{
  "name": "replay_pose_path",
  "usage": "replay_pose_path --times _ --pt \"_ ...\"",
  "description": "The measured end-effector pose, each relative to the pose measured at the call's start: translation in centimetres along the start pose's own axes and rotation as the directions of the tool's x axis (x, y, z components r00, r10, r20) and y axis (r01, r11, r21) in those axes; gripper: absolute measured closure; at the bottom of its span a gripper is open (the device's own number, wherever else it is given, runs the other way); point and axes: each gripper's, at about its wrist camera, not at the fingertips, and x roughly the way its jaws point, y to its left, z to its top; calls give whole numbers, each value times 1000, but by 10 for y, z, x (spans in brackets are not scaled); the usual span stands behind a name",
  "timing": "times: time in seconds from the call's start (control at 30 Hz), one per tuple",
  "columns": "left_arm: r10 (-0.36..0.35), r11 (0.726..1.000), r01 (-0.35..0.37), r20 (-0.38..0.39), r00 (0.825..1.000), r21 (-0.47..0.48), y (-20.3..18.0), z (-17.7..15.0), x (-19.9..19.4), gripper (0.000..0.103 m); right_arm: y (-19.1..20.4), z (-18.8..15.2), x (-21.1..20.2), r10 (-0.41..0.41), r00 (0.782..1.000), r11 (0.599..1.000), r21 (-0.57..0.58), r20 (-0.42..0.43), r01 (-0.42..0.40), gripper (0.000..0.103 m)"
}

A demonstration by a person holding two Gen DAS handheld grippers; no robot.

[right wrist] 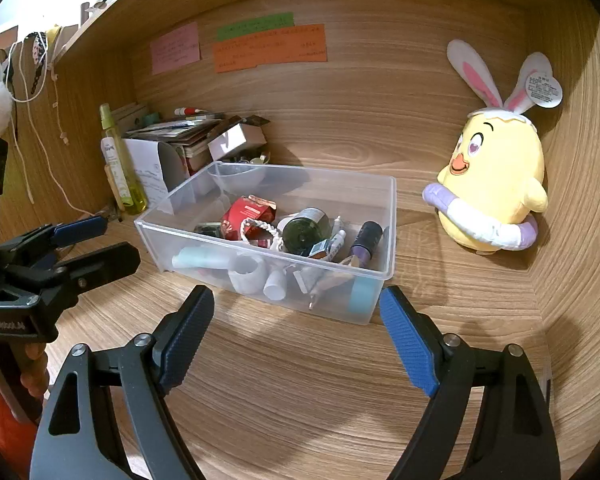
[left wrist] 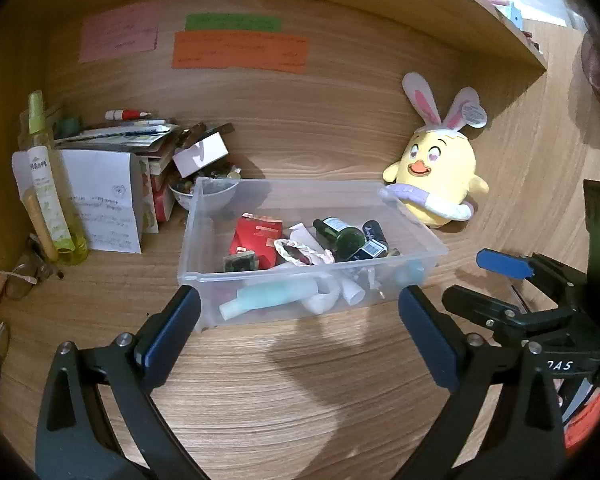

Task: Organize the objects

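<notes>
Clear plastic bin (left wrist: pixel 300 280) of small toiletries on wooden desk (left wrist: pixel 280 380), just ahead of both tongs | left gripper (left wrist: pixel 300 304) apart, empty | right gripper (right wrist: pixel 296 300) apart, empty | coloured paper notes (right wrist: pixel 268 46): writing unreadable | right view alone shows hanging white cords (right wrist: pixel 32 92).

1. Left gripper (left wrist: pixel 299 320): two black skeletal arms with triangular cut-outs, each carrying a dark blue ribbed pad (left wrist: pixel 168 332).
2. Silver round-head screws (left wrist: pixel 123 339) fix the pad holders to the arms.
3. Right gripper (right wrist: pixel 296 320): same black frame; its pads (right wrist: pixel 408 344) are a brighter blue with a fine grid texture.
4. The black mounting block (right wrist: pixel 8 320) of the left unit bears small white lettering, not legible.
5. An orange-red part (right wrist: pixel 0 416) sits beneath that block.
</notes>
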Motion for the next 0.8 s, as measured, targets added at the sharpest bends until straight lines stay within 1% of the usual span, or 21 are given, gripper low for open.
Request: replay_pose_path --times 0.23,0.5,0.67,0.8 --pt "4 1000 -4 -3 1000 -12 -1 0 1 2 -2 -1 1 2 1000 1000 3 -2 -2 19" --pt "-9 1000 9 -4 1000 7 -4 -1 -1 2 -2 -3 1 0 1000 1000 7 -5 0 19" --pt "-17 1000 17 6 1000 2 -4 -1 -2 2 -1 -4 2 0 1000 1000 10 -8 0 19" --pt "-19 1000 19 0 1000 -5 -2 0 0 2 -1 -5 2 -2 1000 1000 10 -11 2 19"
